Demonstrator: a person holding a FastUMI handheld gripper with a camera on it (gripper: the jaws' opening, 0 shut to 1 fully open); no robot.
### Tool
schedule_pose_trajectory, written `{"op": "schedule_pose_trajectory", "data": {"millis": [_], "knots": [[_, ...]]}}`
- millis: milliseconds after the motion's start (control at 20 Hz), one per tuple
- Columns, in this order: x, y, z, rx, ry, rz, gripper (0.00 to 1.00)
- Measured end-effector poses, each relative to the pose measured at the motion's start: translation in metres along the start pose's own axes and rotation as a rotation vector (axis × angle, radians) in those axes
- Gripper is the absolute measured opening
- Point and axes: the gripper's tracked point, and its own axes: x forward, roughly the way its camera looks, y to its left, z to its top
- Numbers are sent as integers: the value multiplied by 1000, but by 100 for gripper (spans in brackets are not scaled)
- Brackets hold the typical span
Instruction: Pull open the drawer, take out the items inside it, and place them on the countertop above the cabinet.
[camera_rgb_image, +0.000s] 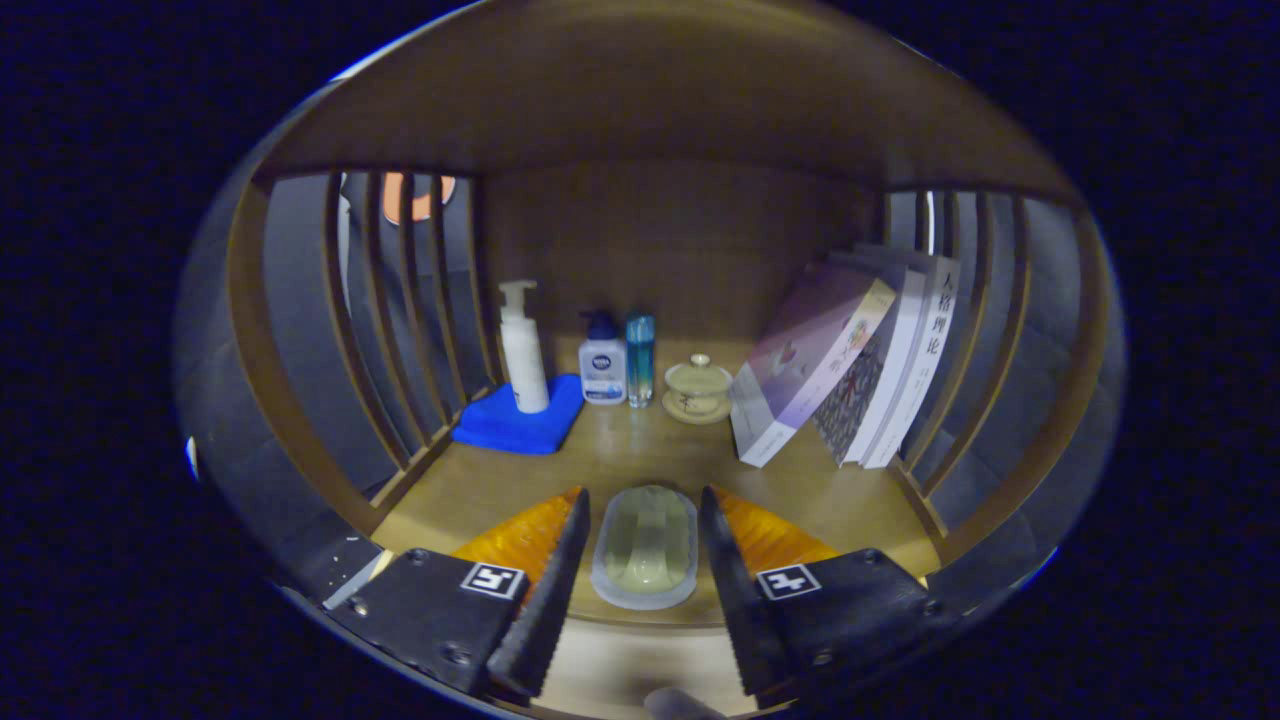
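Observation:
A pale green bar in a clear oval case (645, 548) lies on the wooden countertop (480, 490), close to its front edge. My gripper (642, 495) is open, with one finger on each side of the case. A narrow gap shows between each finger and the case, so neither presses on it. Below the countertop's front edge, between the fingers, runs a lighter wooden face (640, 660) with a small grey rounded part (680, 706) at its bottom.
At the back stand a white pump bottle (523, 350) on a folded blue cloth (520, 420), a small white bottle (602, 365), a slim blue bottle (640, 358) and a lidded ceramic cup (698, 388). Books (850, 370) lean at the right. Wooden slats (400, 320) wall both sides.

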Motion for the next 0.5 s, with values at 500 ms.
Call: {"op": "schedule_pose_trajectory", "data": {"millis": [500], "knots": [[-150, 4, 6, 35, -339, 55, 100]]}}
